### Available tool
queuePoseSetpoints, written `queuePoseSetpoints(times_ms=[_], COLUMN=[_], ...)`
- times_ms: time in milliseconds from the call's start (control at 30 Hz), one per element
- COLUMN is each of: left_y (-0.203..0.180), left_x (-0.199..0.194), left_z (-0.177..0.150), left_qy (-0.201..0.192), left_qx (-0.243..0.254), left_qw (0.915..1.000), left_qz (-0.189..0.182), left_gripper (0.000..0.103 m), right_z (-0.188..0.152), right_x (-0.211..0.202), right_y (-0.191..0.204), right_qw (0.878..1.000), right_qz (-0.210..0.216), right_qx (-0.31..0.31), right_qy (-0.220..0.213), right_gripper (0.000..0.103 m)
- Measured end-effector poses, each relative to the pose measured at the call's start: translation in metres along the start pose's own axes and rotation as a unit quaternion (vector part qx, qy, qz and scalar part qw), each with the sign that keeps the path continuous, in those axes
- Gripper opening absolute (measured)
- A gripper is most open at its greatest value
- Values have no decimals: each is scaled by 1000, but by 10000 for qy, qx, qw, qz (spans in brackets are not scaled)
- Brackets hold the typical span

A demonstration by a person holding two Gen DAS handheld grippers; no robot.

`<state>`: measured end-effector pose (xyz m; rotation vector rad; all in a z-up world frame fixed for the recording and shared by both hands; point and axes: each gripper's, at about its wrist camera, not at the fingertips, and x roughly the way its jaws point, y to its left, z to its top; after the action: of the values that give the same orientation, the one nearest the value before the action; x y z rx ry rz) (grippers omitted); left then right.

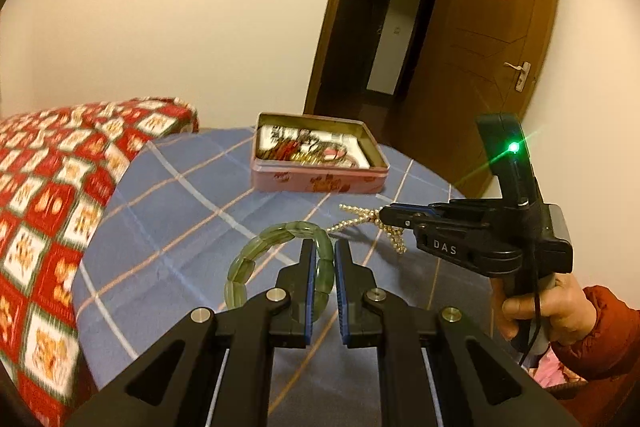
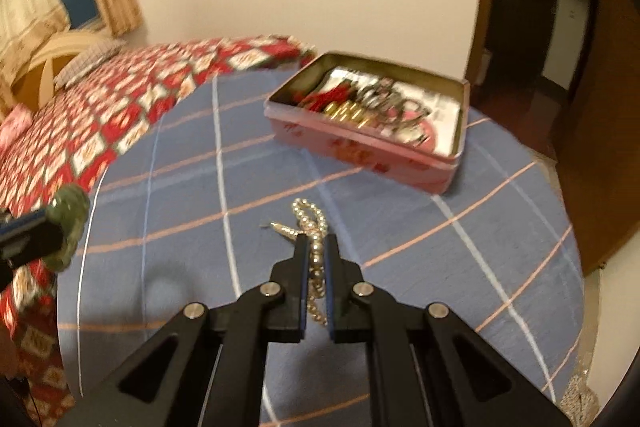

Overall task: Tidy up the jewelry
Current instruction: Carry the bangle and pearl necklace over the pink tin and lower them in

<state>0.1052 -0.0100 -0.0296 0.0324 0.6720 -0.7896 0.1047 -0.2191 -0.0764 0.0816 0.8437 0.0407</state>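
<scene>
Left jaws clamp the green bracelet (image 1: 280, 259); right jaws clamp the pearl necklace (image 2: 314, 227).

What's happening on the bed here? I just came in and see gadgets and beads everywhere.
A person is tidying jewelry with a handheld gripper in each hand. The left gripper is shut on a green bangle, and the right gripper is shut on a pearl necklace, with loops dangling. Both pieces are held over the blue checked sheet. The open pink tin beyond already holds other jewelry.
</scene>
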Motion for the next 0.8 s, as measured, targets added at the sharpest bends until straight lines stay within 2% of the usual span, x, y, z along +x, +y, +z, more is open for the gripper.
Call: queuePoseSetpoints(times_ms=[300, 800], left_y=[-20, -21], left_x=[31, 72], left_z=[30, 78], left_qy=[-222, -611], left_qx=[182, 44], left_qw=[9994, 9981], left_qz=[-193, -80], left_gripper=[8, 9], right_z=[28, 74], right_x=[-13, -15], right_y=[-22, -43], right_qw=[9981, 9919], right_qz=[-350, -801], right_qx=[280, 430], right_qy=[-421, -887], right_gripper=[9, 9])
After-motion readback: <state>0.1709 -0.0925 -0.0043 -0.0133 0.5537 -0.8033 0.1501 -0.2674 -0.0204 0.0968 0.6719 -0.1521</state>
